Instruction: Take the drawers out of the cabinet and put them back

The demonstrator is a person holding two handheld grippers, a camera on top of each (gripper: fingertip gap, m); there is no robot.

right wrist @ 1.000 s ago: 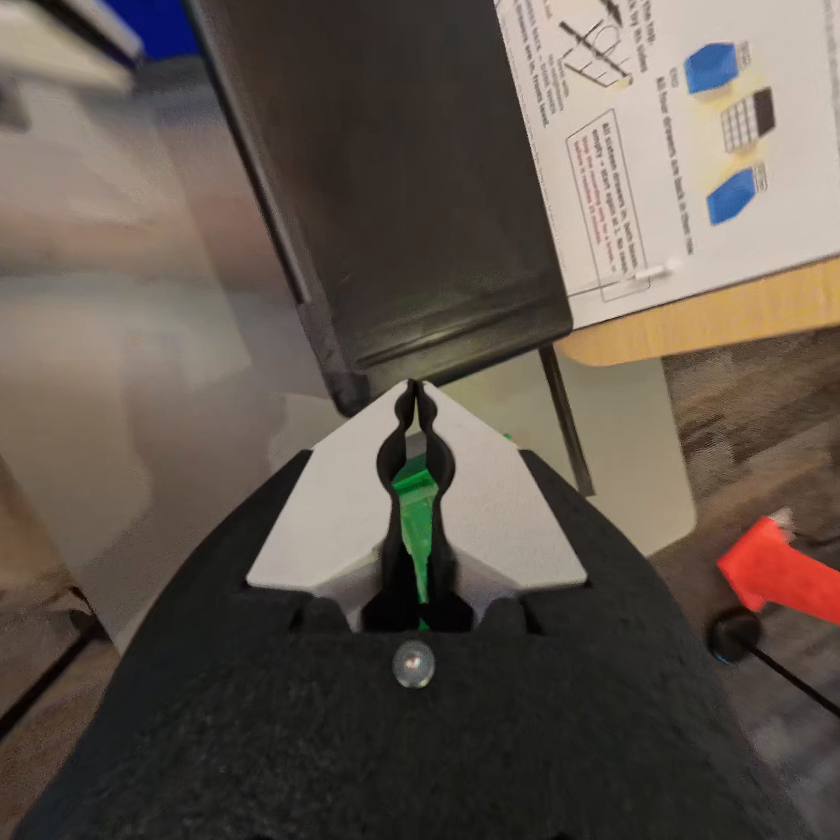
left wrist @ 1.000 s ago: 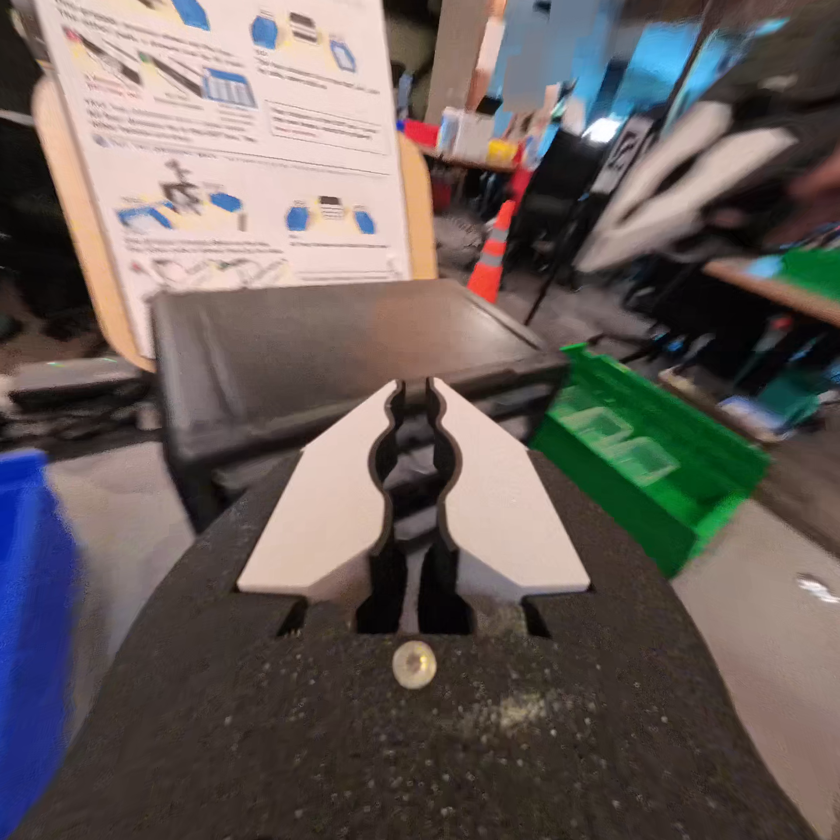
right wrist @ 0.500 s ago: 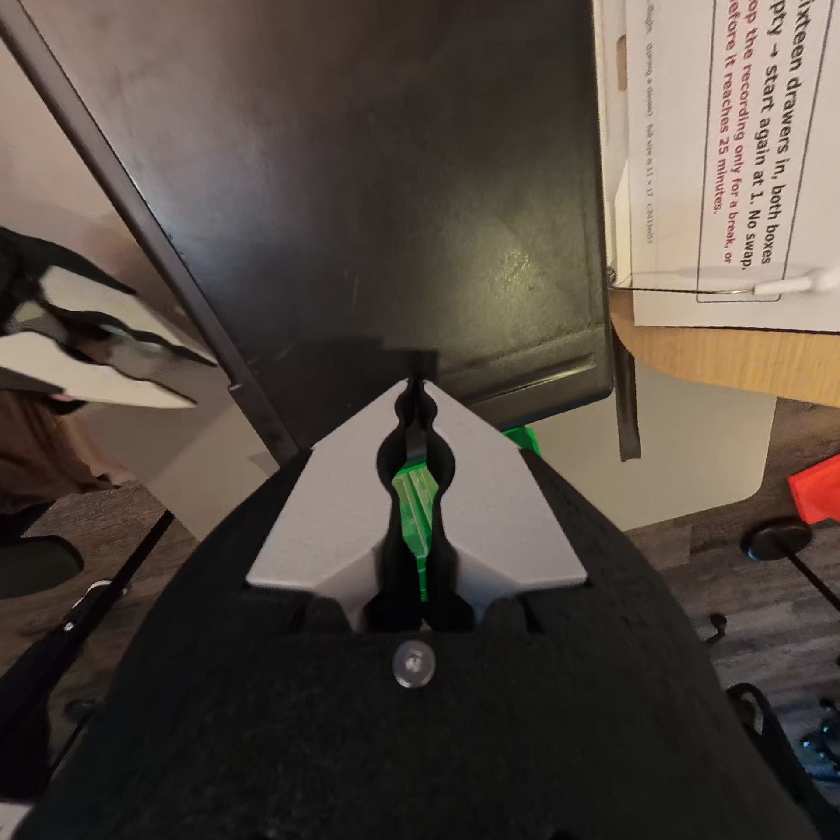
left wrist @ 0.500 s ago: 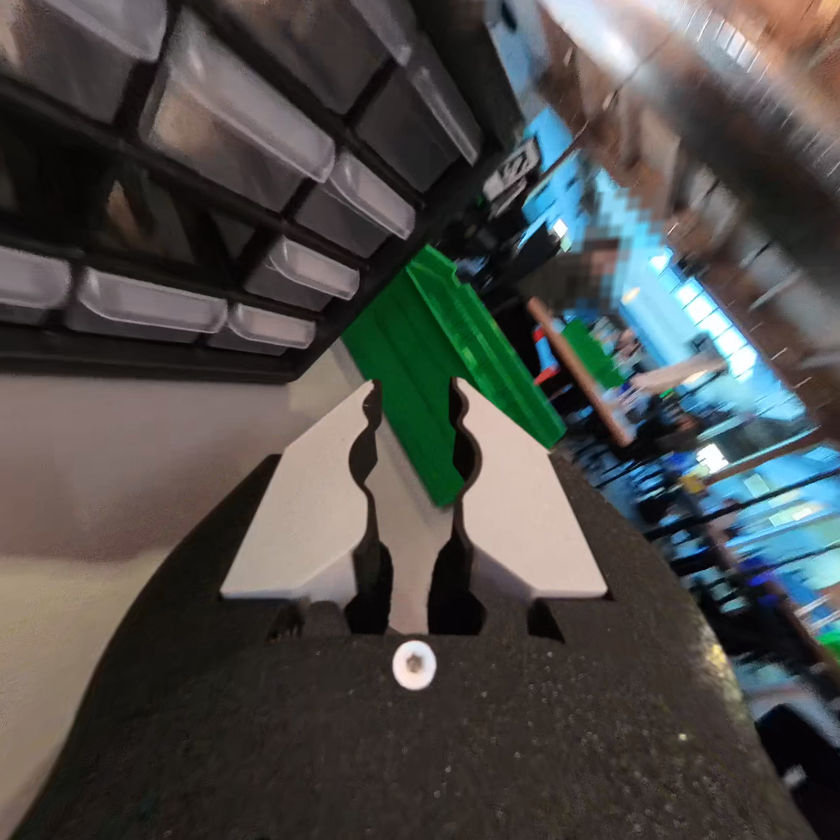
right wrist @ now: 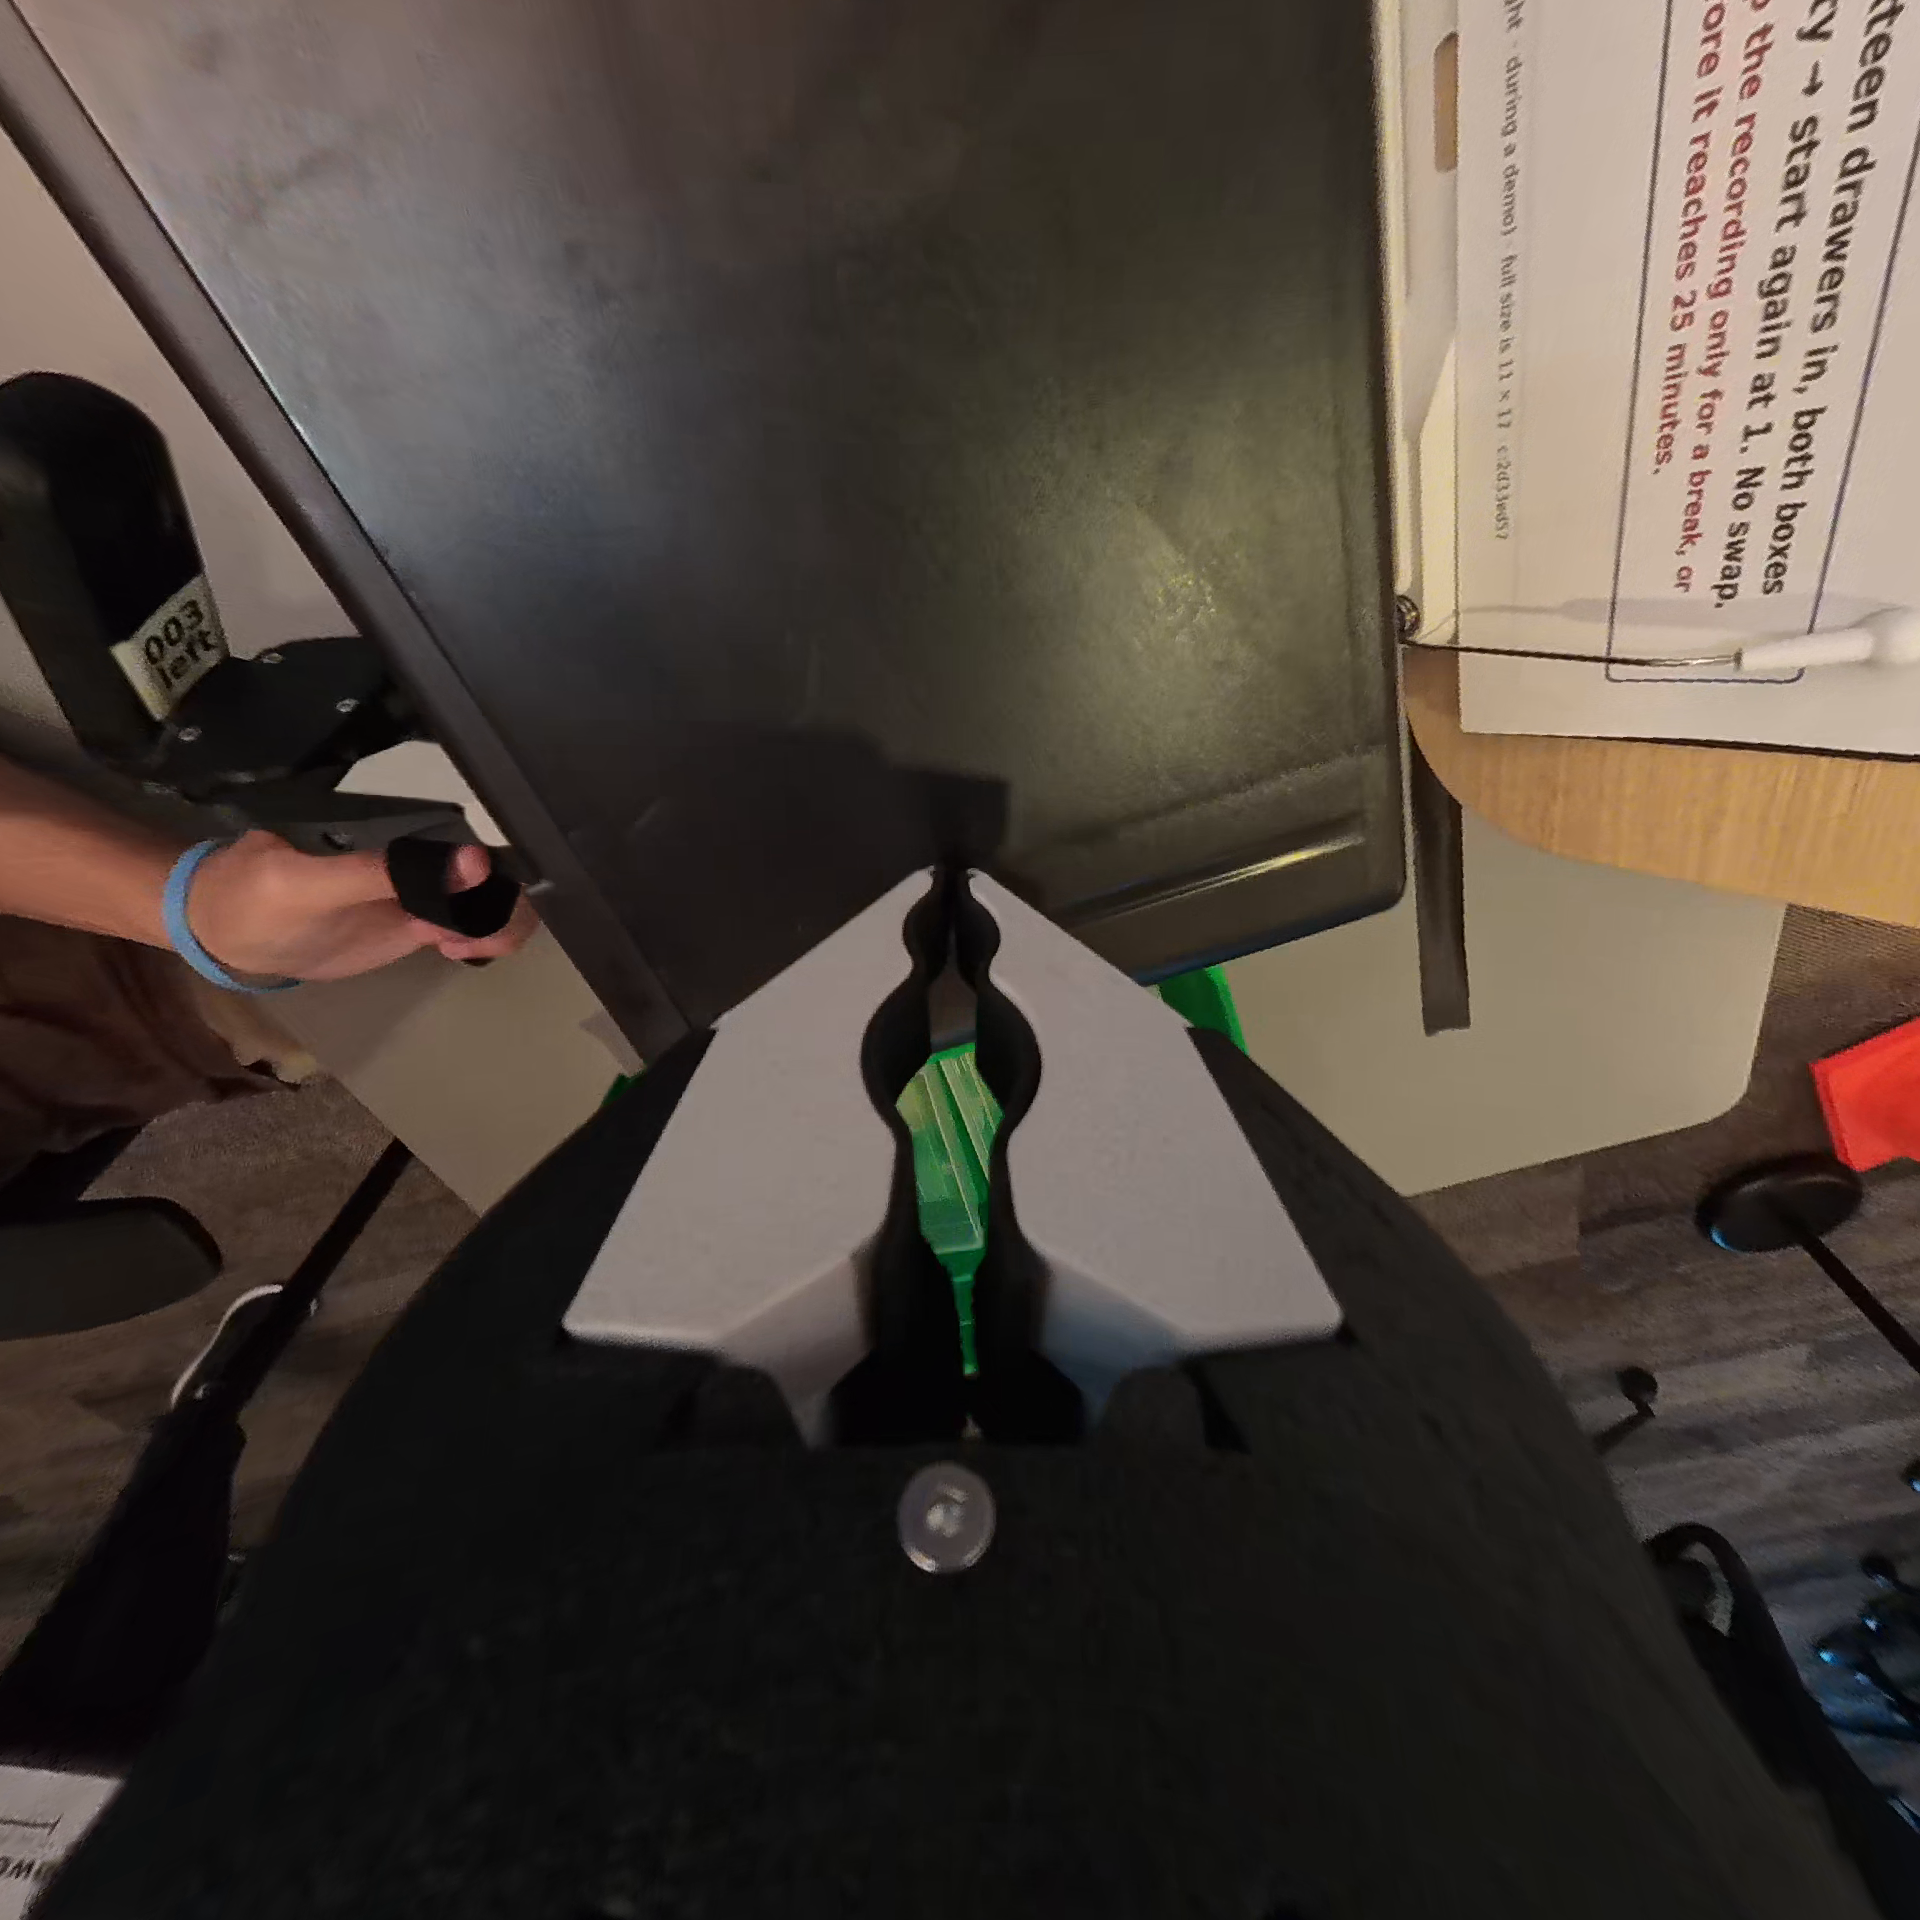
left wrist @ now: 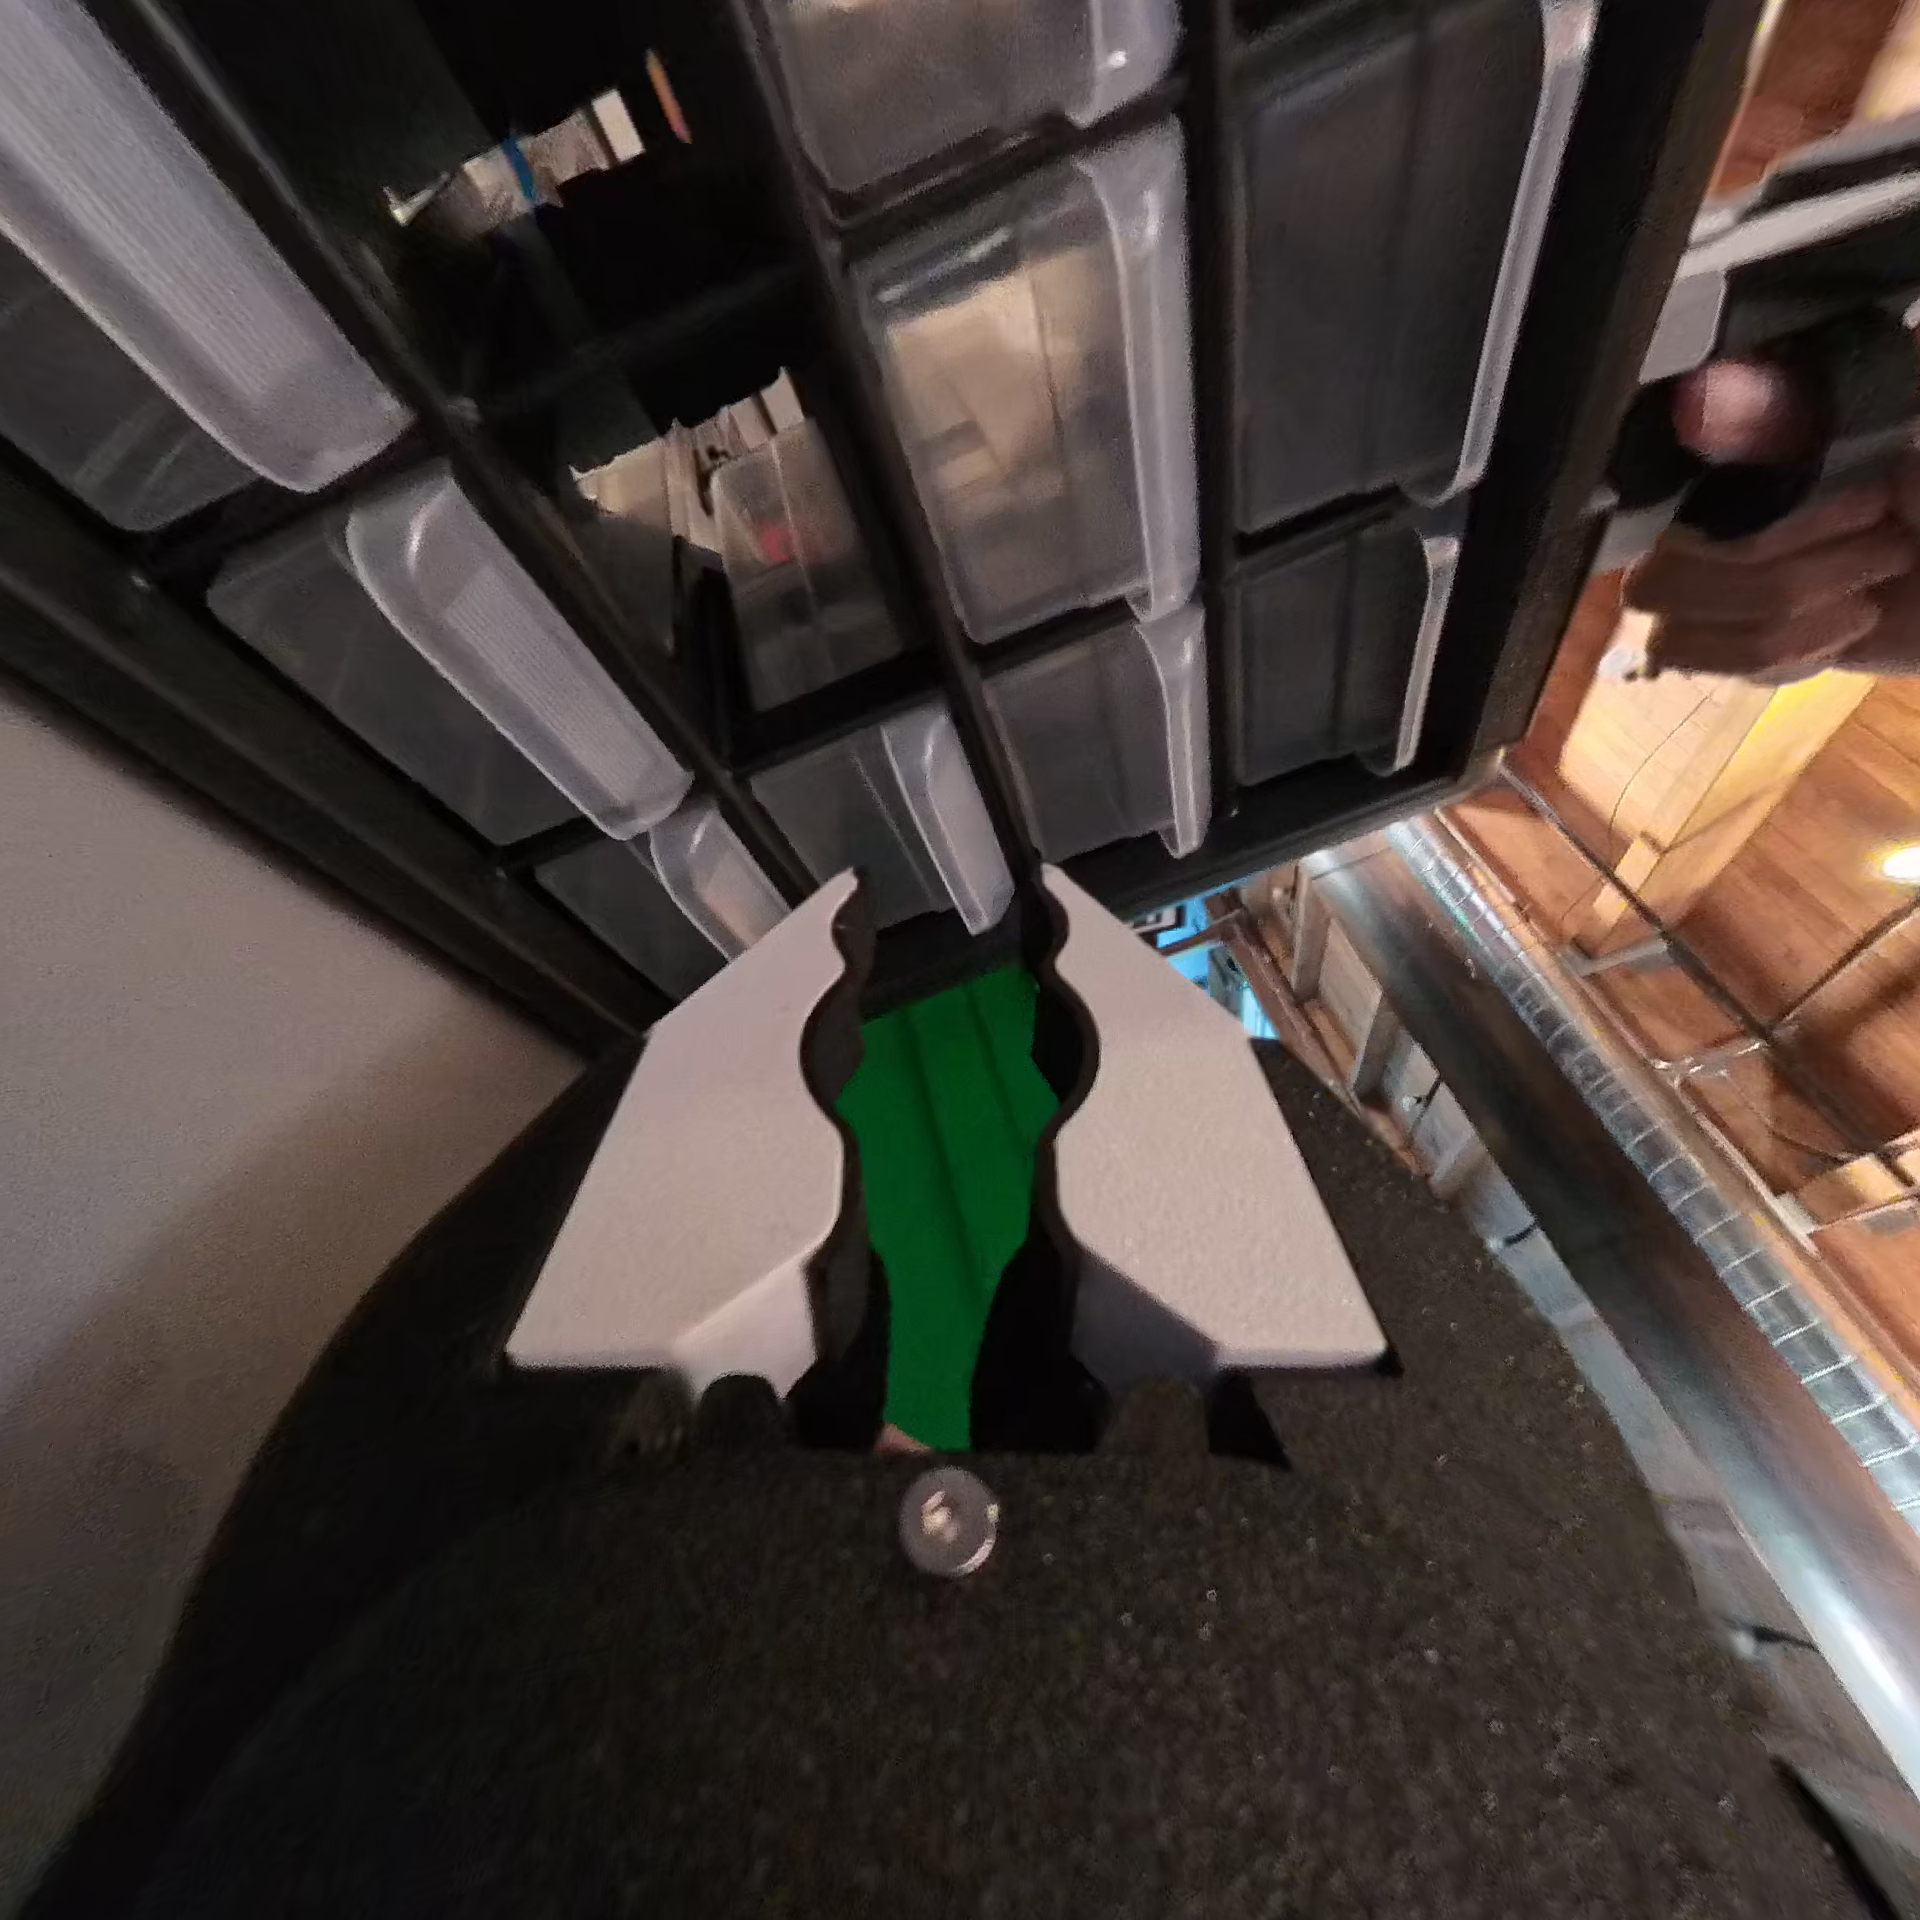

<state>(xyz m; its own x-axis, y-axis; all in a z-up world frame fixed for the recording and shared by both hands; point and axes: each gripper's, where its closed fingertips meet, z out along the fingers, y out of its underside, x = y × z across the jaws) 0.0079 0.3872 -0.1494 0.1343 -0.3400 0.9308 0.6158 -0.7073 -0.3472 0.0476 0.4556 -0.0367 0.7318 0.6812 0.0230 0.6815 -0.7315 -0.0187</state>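
Observation:
The black cabinet (left wrist: 1210, 312) fills the top of the left wrist view, tilted, with several clear drawers (left wrist: 1029, 374) in its slots and two slots (left wrist: 769, 551) open. My left gripper (left wrist: 948, 883) is open, its tips just in front of a bottom-row drawer's handle (left wrist: 971, 883), not touching it. In the right wrist view I look down on the cabinet's top (right wrist: 831, 416). My right gripper (right wrist: 951, 883) is shut, with its tips against that top near its edge. The left gripper (right wrist: 312, 748) shows there by the cabinet's front.
A green bin (left wrist: 945, 1143) lies beyond the cabinet, seen between the fingers in both views (right wrist: 945, 1143). A paper sheet on a wooden board (right wrist: 1662, 312) stands behind the cabinet. The grey table (left wrist: 208, 1039) carries them. A hand on the right gripper (left wrist: 1766, 603) shows at upper right.
My left gripper dropped from above the cabinet to its drawer front, rolled over and opened. My right gripper stayed shut and moved slightly over the cabinet's top.

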